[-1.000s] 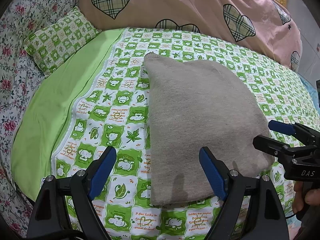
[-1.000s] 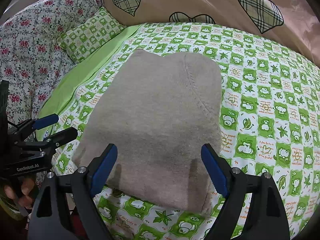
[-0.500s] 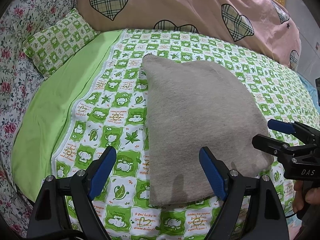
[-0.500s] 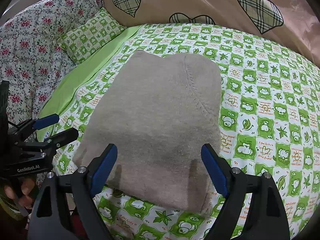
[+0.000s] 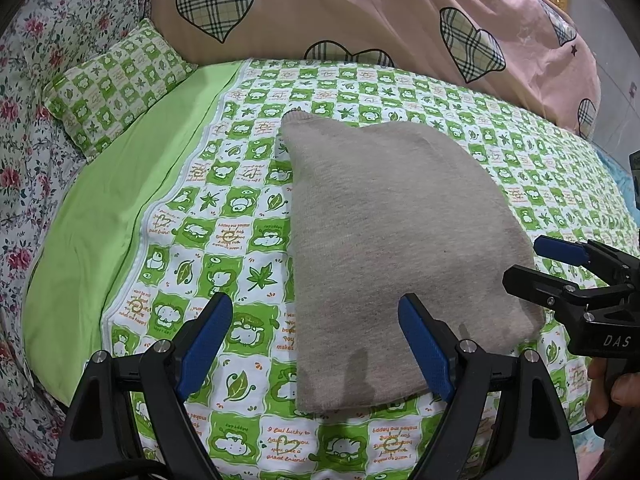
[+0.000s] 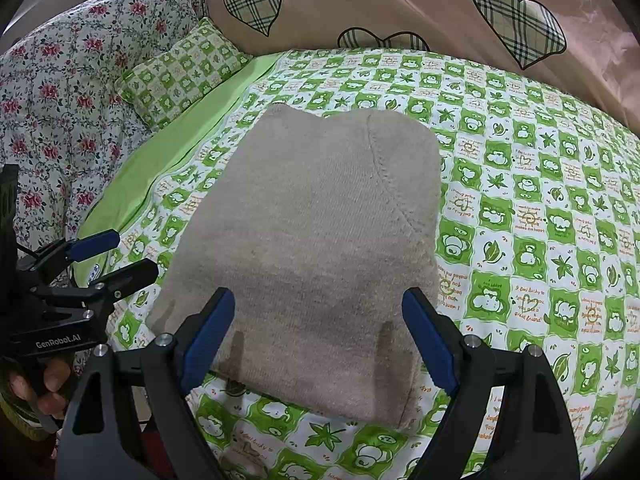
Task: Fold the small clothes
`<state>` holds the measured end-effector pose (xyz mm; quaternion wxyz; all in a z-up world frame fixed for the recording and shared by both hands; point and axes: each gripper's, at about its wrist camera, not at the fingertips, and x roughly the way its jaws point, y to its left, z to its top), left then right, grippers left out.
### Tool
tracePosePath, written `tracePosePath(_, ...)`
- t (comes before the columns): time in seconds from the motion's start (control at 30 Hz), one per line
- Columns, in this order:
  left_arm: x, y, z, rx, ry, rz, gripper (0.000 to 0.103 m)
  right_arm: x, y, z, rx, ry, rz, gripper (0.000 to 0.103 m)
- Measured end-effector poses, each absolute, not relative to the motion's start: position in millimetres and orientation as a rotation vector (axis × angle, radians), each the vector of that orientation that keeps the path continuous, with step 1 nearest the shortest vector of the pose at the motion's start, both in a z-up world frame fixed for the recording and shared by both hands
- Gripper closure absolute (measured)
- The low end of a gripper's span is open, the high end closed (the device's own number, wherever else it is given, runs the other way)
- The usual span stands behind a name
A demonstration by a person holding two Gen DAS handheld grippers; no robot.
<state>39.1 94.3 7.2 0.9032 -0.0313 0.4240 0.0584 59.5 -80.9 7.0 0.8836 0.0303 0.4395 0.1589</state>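
A folded beige knit garment [image 5: 396, 240] [image 6: 316, 248] lies flat on the green-and-white checked bedsheet [image 5: 224, 216] [image 6: 540, 216]. My left gripper [image 5: 316, 340] hovers open above the garment's near left corner, nothing between its blue pads. My right gripper [image 6: 320, 336] hangs open over the garment's near edge, also empty. In the left wrist view the right gripper [image 5: 560, 264] shows at the right edge with a hand below it. The right wrist view has the left gripper [image 6: 104, 256] at its left edge, held by a hand.
A pink quilt with plaid hearts [image 5: 380, 12] [image 6: 420, 4] is piled at the back. A small checked pillow [image 5: 116, 84] [image 6: 180, 72] and a floral cover [image 5: 24, 128] [image 6: 60, 108] lie at the left. A plain green strip of sheet [image 5: 100, 216] runs beside them.
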Motion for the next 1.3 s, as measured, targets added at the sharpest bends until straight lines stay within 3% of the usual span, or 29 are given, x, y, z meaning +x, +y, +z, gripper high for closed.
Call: tracePosePath(1.3, 45.2, 91.9, 6.5, -0.045, 0.889, 0.098, 0.018, 60.0, -82.4, 11.0, 0.068, 0.911, 0.324, 0.017)
